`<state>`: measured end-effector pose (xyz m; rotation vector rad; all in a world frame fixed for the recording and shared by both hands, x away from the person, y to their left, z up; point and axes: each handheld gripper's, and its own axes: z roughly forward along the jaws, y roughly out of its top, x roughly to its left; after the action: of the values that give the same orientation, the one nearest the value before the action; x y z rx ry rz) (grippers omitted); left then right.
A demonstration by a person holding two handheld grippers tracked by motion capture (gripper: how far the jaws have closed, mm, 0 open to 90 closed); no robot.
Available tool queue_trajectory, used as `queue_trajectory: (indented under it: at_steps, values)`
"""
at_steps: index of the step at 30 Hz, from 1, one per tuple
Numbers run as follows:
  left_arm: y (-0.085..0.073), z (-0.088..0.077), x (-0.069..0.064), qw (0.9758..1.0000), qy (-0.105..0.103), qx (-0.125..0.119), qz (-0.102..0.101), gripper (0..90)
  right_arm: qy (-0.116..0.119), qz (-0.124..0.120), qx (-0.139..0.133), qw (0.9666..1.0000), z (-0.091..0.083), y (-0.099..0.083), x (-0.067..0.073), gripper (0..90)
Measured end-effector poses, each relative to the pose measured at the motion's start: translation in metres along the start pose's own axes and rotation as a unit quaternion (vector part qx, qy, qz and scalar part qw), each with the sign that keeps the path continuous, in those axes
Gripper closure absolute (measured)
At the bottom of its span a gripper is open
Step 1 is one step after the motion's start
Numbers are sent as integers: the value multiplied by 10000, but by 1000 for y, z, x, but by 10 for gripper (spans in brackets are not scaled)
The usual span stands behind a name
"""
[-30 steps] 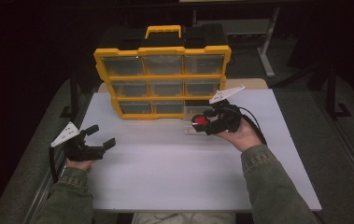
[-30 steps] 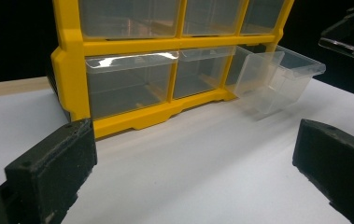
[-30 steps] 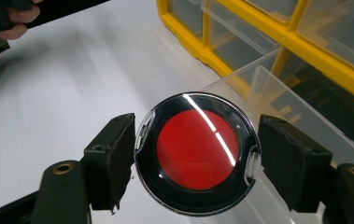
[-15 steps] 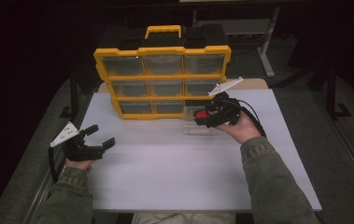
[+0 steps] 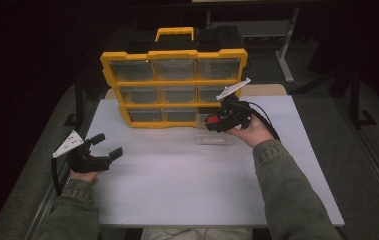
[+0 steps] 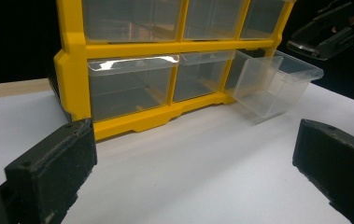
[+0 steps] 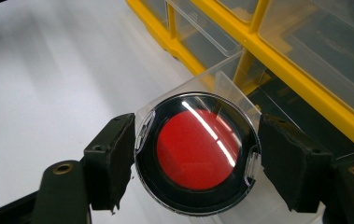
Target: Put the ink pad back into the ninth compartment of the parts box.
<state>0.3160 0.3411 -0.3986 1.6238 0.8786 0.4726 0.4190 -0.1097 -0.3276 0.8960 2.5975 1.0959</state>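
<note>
1. Since the earlier frame: right gripper (image 5: pixel 216 121) has lifted off the counter (image 5: pixel 187 185) toward the yellow organizer (image 5: pixel 173 80), carrying the round red-centred case (image 7: pixel 197 152).
2. Case: clamped between the right jaws, poised above the pulled-out clear drawer (image 6: pixel 272 81), probably for dropping in.
3. Left gripper (image 5: pixel 104 147): jaws apart, empty, parked near the counter's left edge, well apart from the drawer.

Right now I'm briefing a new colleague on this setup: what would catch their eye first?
The yellow drawer organizer at the table's far edge stands out, its bottom-right clear drawer pulled out. Just above that drawer, the right gripper clamps a round red-centred case. The left gripper rests open at the near left.
</note>
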Motion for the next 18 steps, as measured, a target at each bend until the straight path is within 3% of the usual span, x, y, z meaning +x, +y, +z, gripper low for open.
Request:
queue_trajectory:
  at_steps: [11,18]
  values:
    - [0,1,0,10000,-10,5,7,0,-84,17,186,9998,13,7,-4,285]
    - [0,1,0,10000,-27,17,2,0,-111,159,325,9993,22,7,-9,285]
